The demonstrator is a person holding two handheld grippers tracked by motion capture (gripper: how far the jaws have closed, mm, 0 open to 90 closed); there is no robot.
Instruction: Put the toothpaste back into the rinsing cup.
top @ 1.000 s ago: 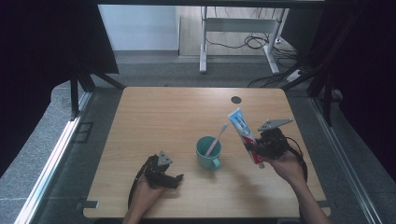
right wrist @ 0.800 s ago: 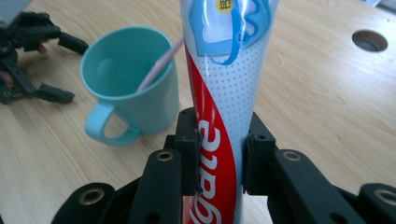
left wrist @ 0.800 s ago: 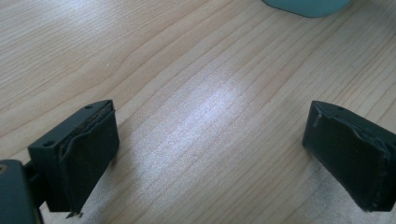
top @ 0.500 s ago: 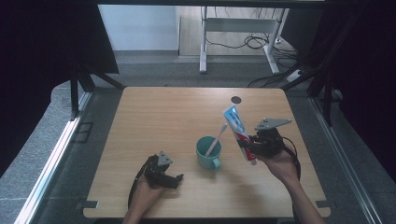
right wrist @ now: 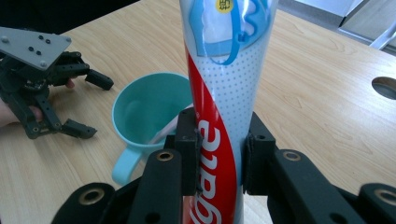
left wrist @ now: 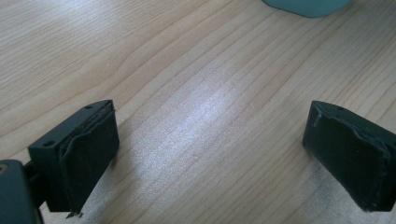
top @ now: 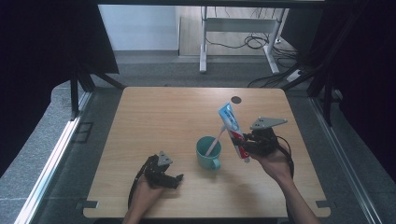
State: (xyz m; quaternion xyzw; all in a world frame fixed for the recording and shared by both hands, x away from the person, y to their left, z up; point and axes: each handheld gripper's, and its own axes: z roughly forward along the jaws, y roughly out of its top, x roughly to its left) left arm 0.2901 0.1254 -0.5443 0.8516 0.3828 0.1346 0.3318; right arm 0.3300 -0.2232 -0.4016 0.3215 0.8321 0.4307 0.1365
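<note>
High view looks down on a wooden table [top: 154,121]. A person's two hands come in from the near edge, and each hand holds a black claw.

The right claw [top: 243,146] is clamped on a toothpaste tube [top: 232,126]. It grips the tube low down, by the red part, so the long blue and white part sticks up and leans a little to the left. Held that way, the tube is off the table, just to the right of the cup. In the right gripper view the two jaws press on both sides of the toothpaste tube [right wrist: 219,116], which stands tall right in front of the camera. The tight squeeze keeps the tube from slipping.

A green cup [top: 208,152] stands on the table near the middle, between the two hands. Its handle points to the near side. A white toothbrush [top: 216,139] leans inside it, with its top end close to the tube. The cup looks like the place where the tube should go, since the brush is already there and the tube is right beside it. That is a guess.

The left claw [top: 173,180] rests low on the table, to the left of the cup, and holds nothing. In the left gripper view its jaws are wide apart, with bare wood between them. It seems to be waiting out of the way.

A small dark hole [top: 236,99] sits in the table far from the person.
</note>
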